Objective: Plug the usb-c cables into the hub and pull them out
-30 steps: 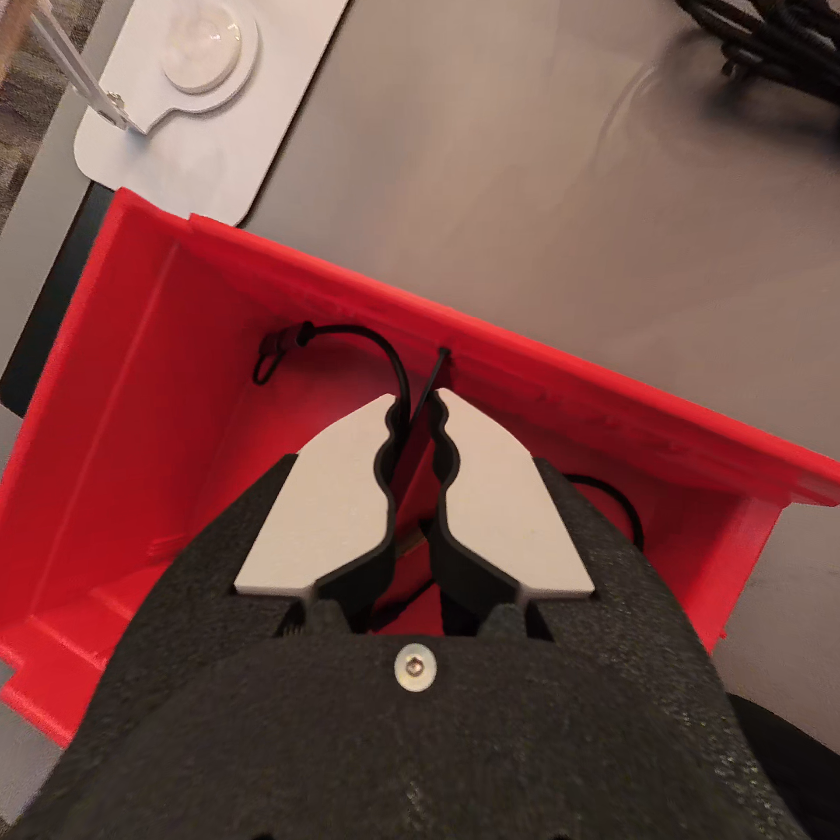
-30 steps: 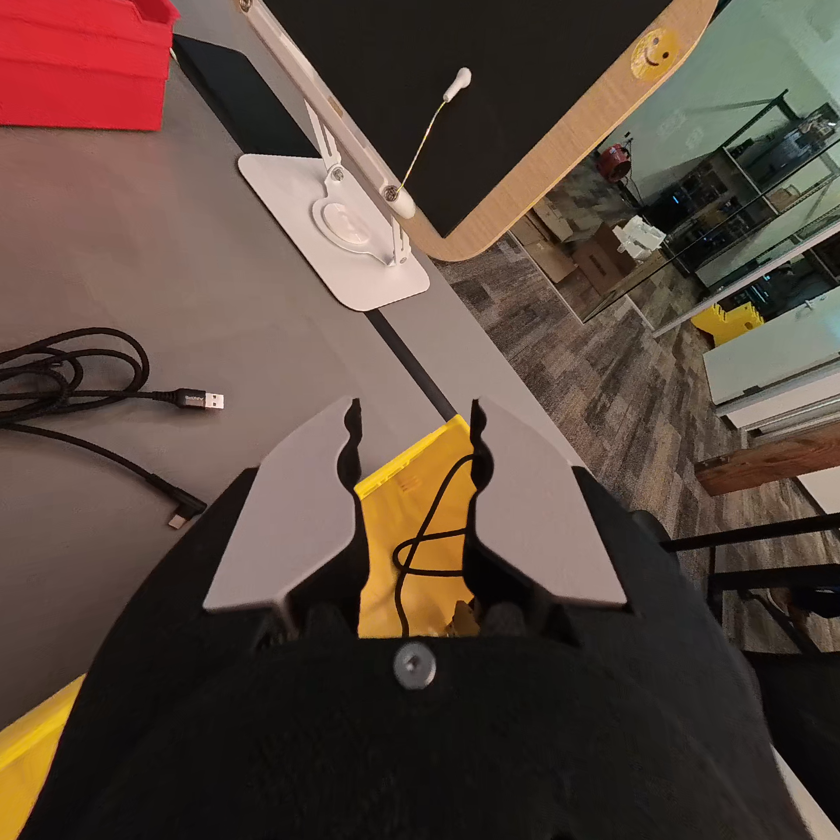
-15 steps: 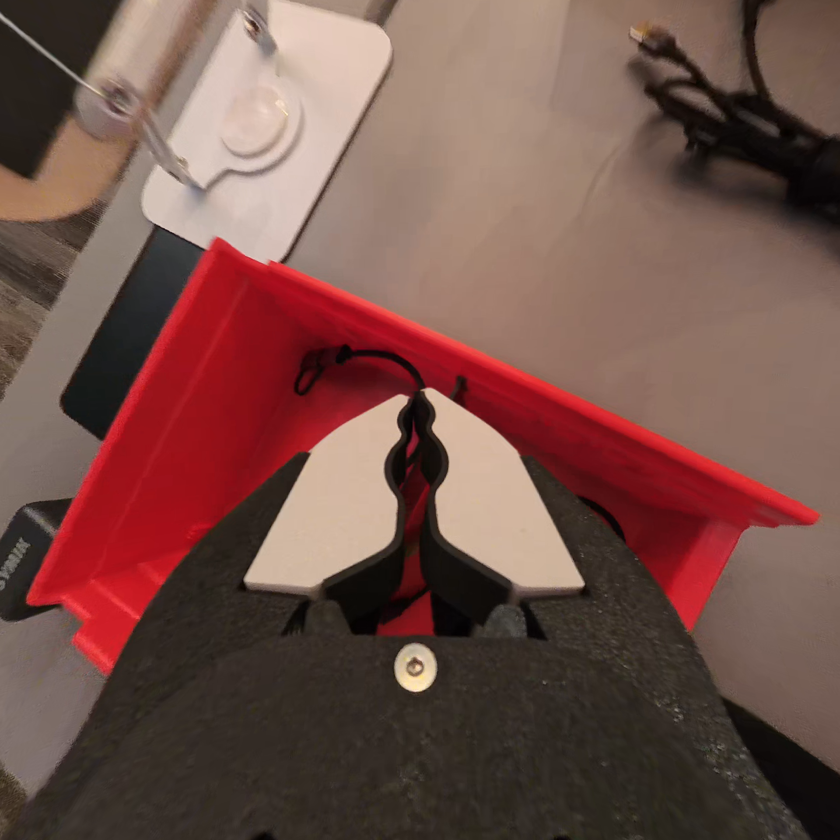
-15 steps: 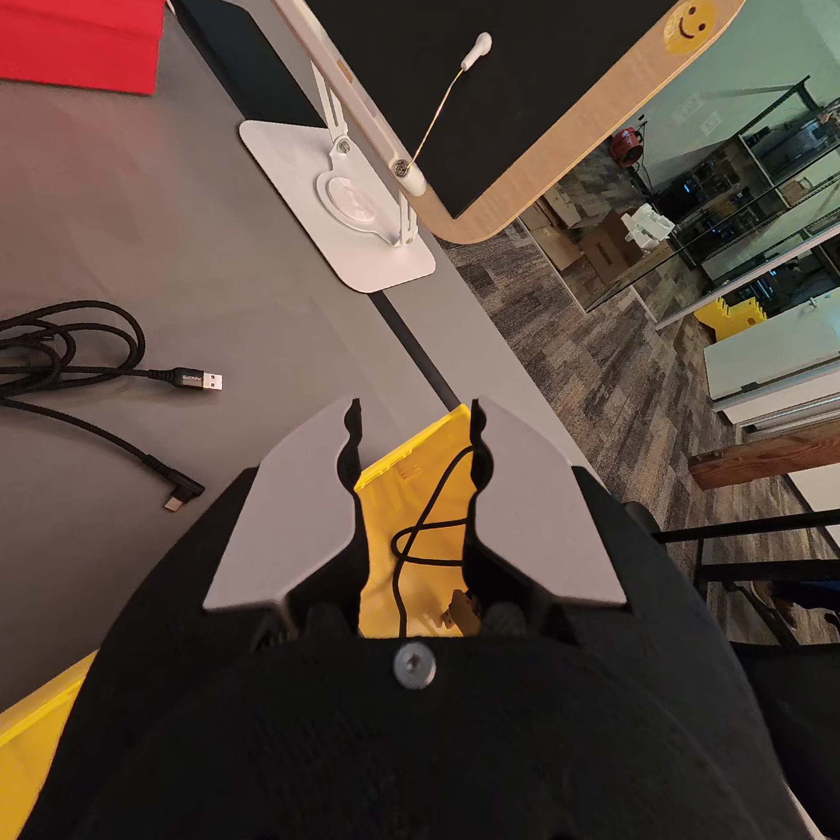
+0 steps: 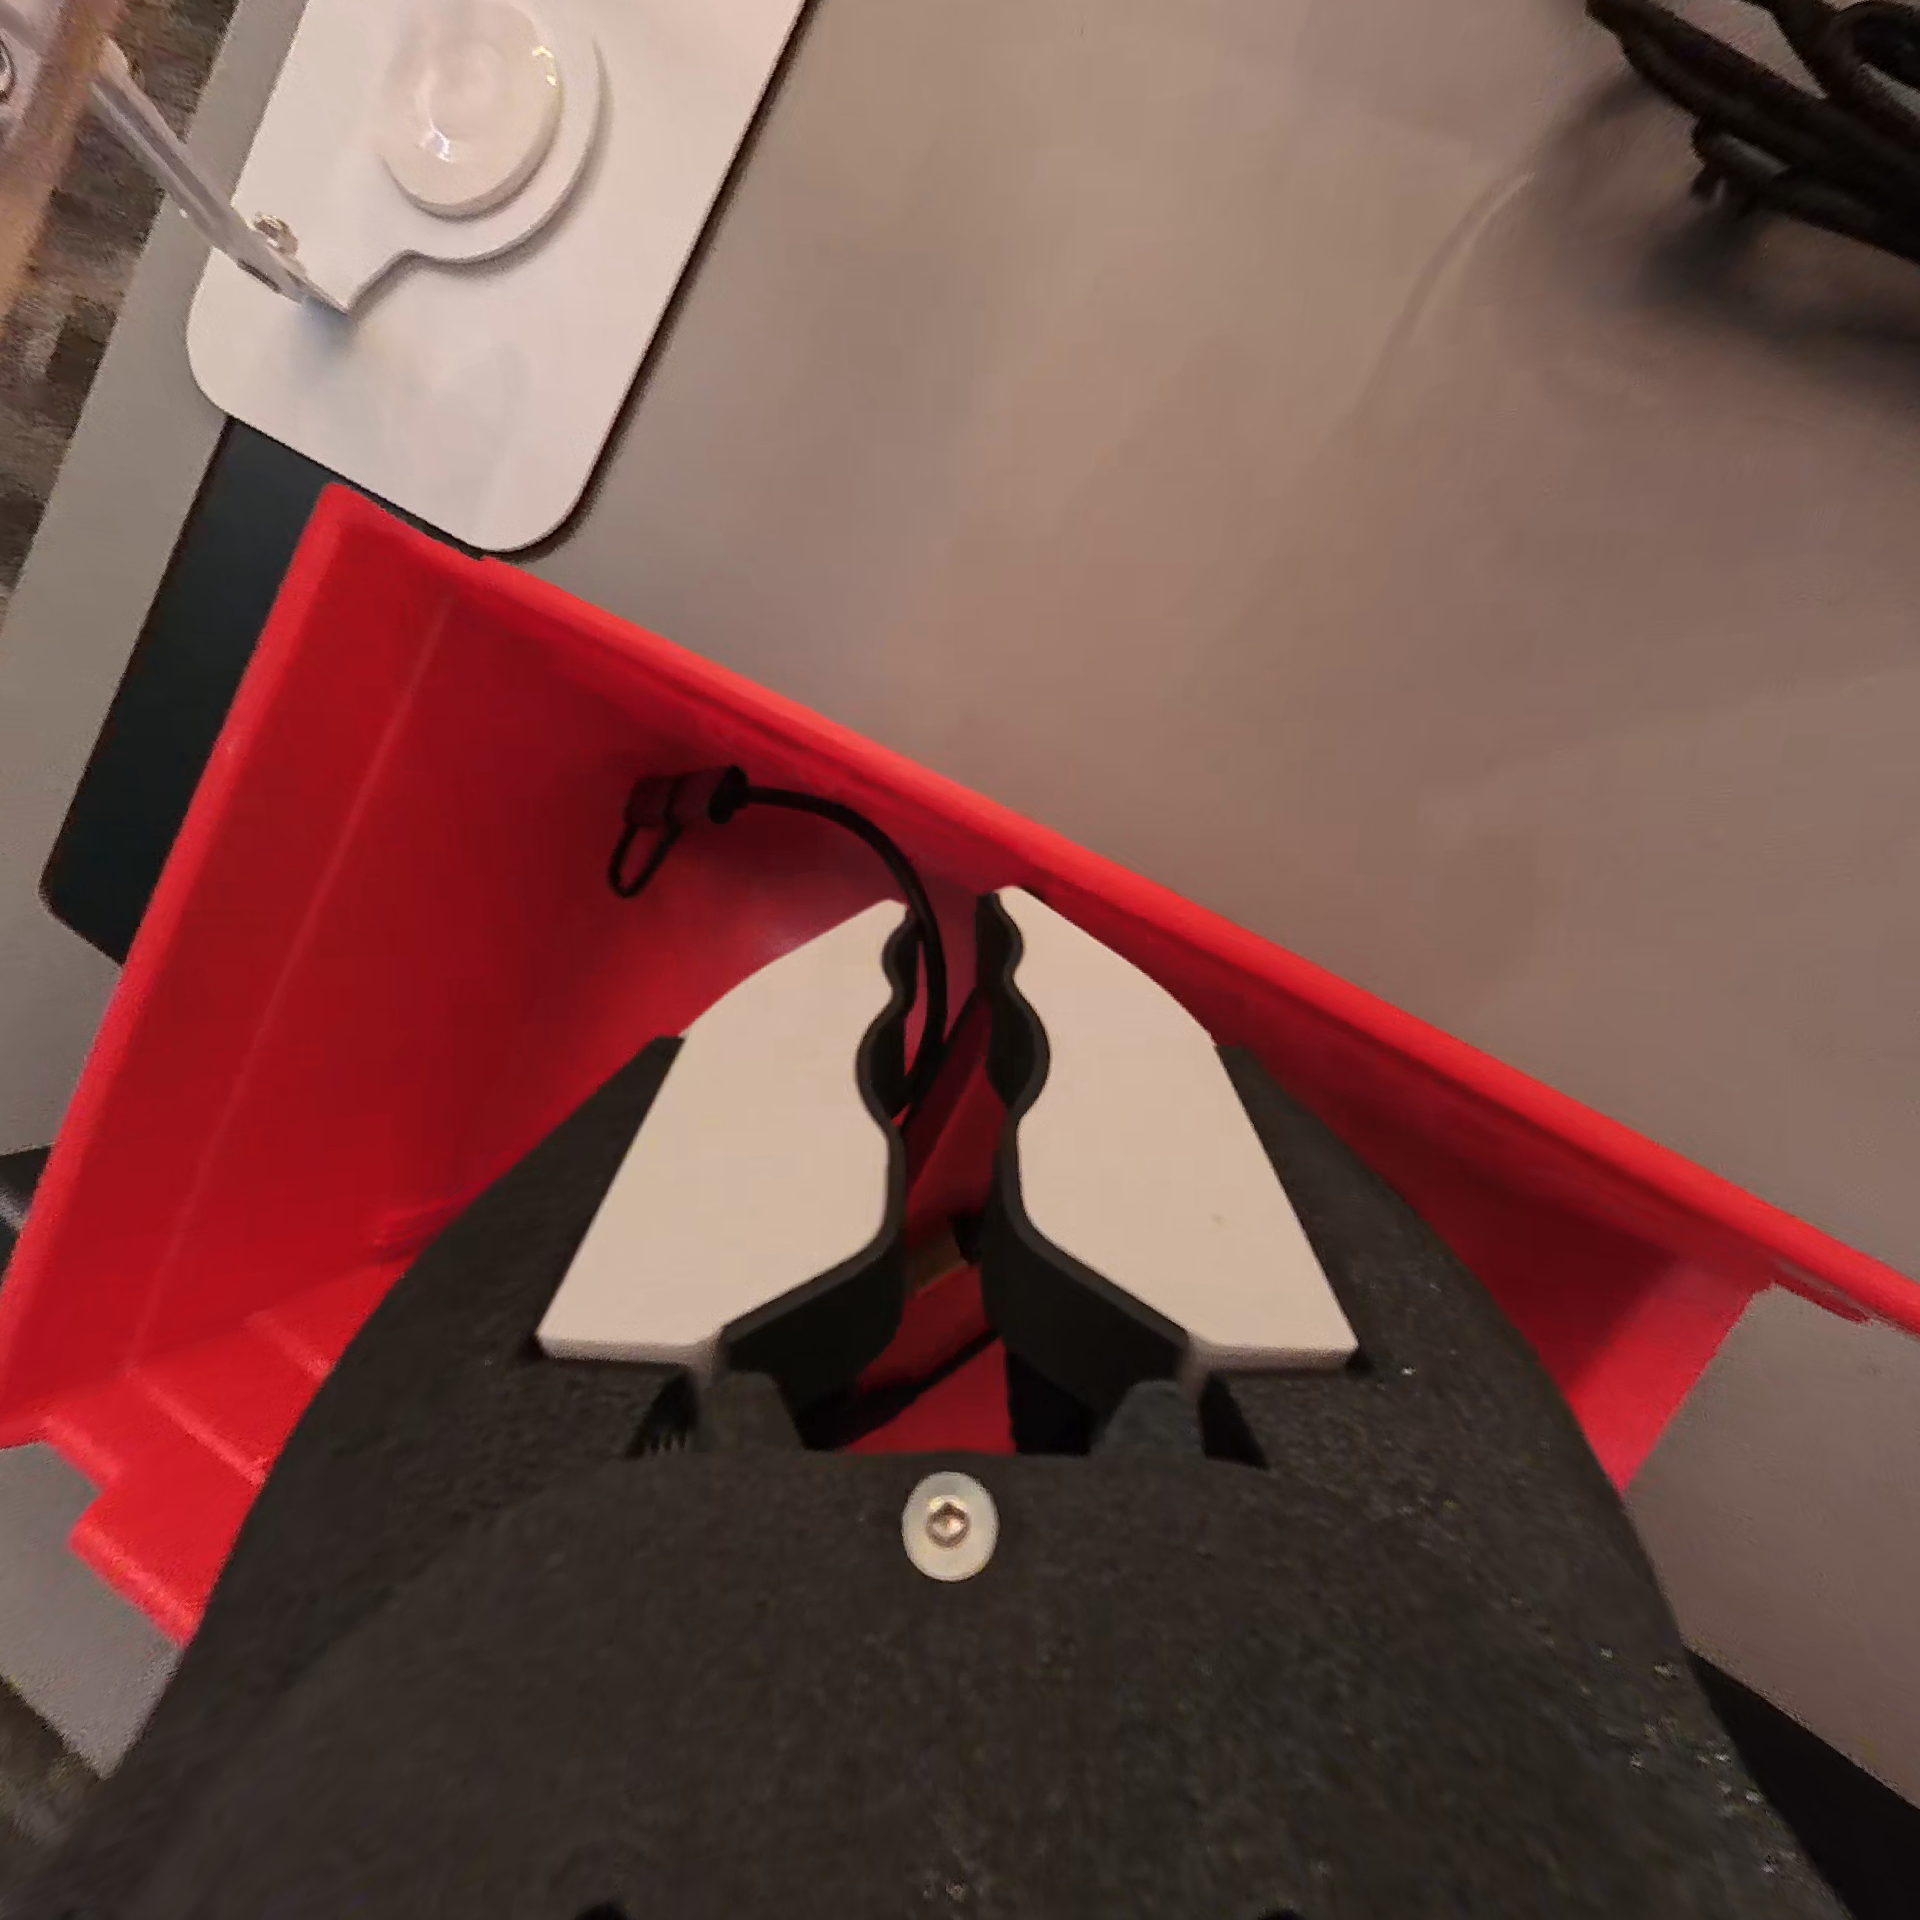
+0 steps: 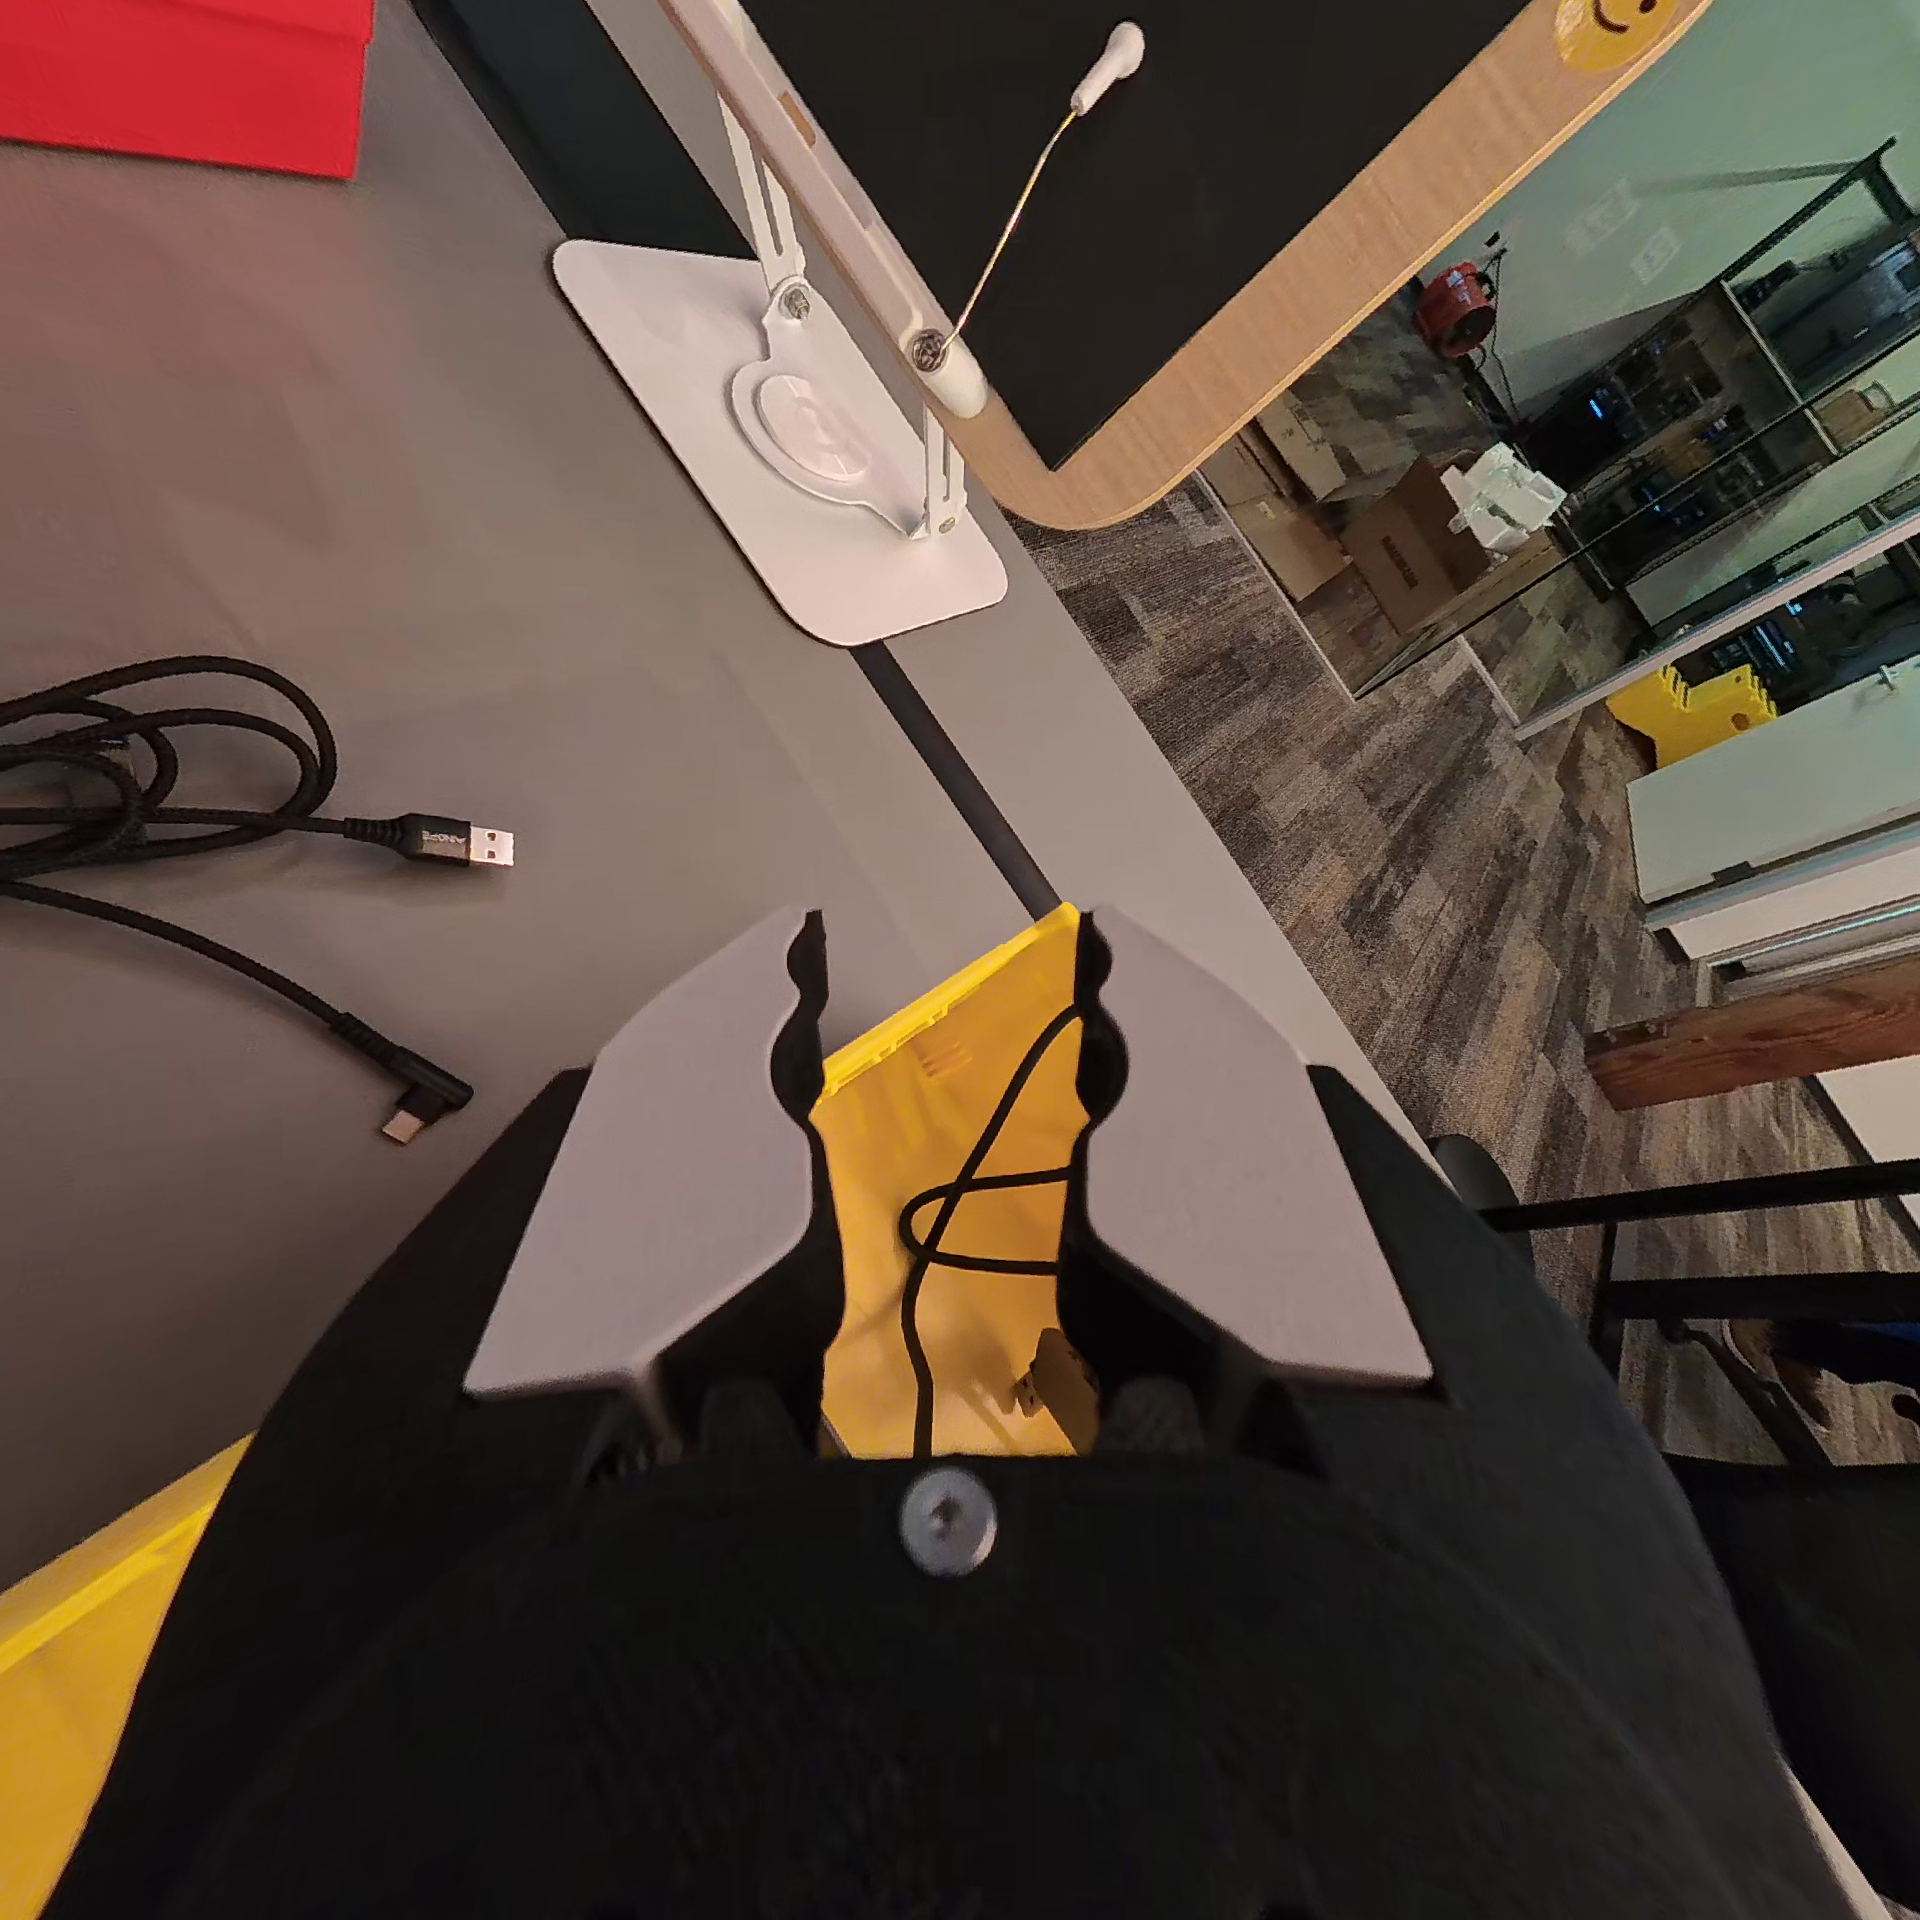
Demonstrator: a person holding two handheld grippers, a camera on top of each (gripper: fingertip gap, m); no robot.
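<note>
Though the left gripper [image 5: 951, 914] sits low in the red bin [image 5: 312, 935] with its fingers narrowly parted around a thin black cable [image 5: 914, 935], no pinch is evident in the left wrist view; the cable looks light and limp, arcing from between the fingers toward its plug [image 5: 675, 805] at upper left, and the stiff plug seems the better place to grip. Seen from the right wrist view, the right gripper [image 6: 951, 935] hangs spread and bare over the yellow bin [image 6: 956, 1060], where another slack cable [image 6: 977, 1195] loops lengthwise up the frame, while braided cables [image 6: 208, 831] lie on the counter [image 6: 520, 468] at left, plugs pointing right.
</note>
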